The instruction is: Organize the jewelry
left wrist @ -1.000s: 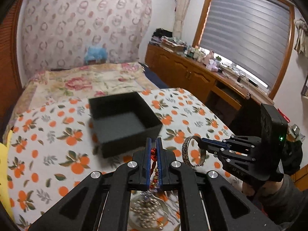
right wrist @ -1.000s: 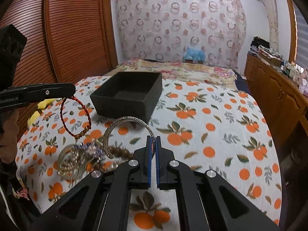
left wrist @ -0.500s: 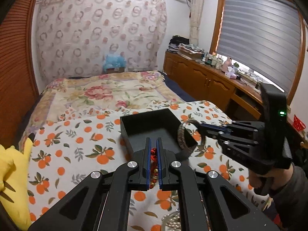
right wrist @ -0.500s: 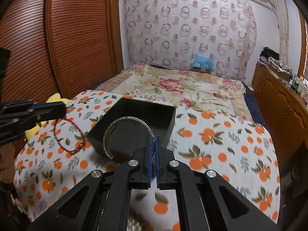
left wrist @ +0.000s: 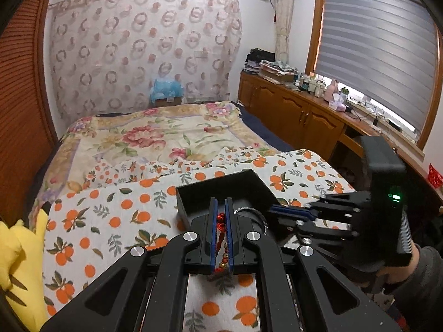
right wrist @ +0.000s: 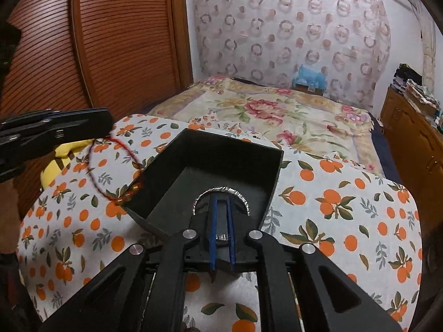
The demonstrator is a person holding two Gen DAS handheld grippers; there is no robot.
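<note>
A black open box (right wrist: 221, 163) (left wrist: 221, 191) sits on the orange-print cloth (right wrist: 346, 207). My left gripper (left wrist: 221, 207) is shut on a red beaded string bracelet (left wrist: 221, 221); in the right wrist view the bracelet (right wrist: 116, 166) hangs from it at the box's left edge. My right gripper (right wrist: 220, 202) reaches over the box with its jaws slightly parted. A silver bangle (right wrist: 221, 191) lies around its fingertips inside the box, and also shows in the left wrist view (left wrist: 249, 210).
A bed with a floral quilt (right wrist: 263, 110) lies beyond the box. A yellow plush toy (left wrist: 19, 262) lies at the cloth's left. A wooden sliding door (right wrist: 97, 41) stands left. A wooden cabinet (left wrist: 299, 116) stands under the window at right.
Both grippers moved forward to the box. The right gripper lowered the silver bangle into the box and its jaws parted a little. The left gripper brought the red bracelet to the box's edge.
</note>
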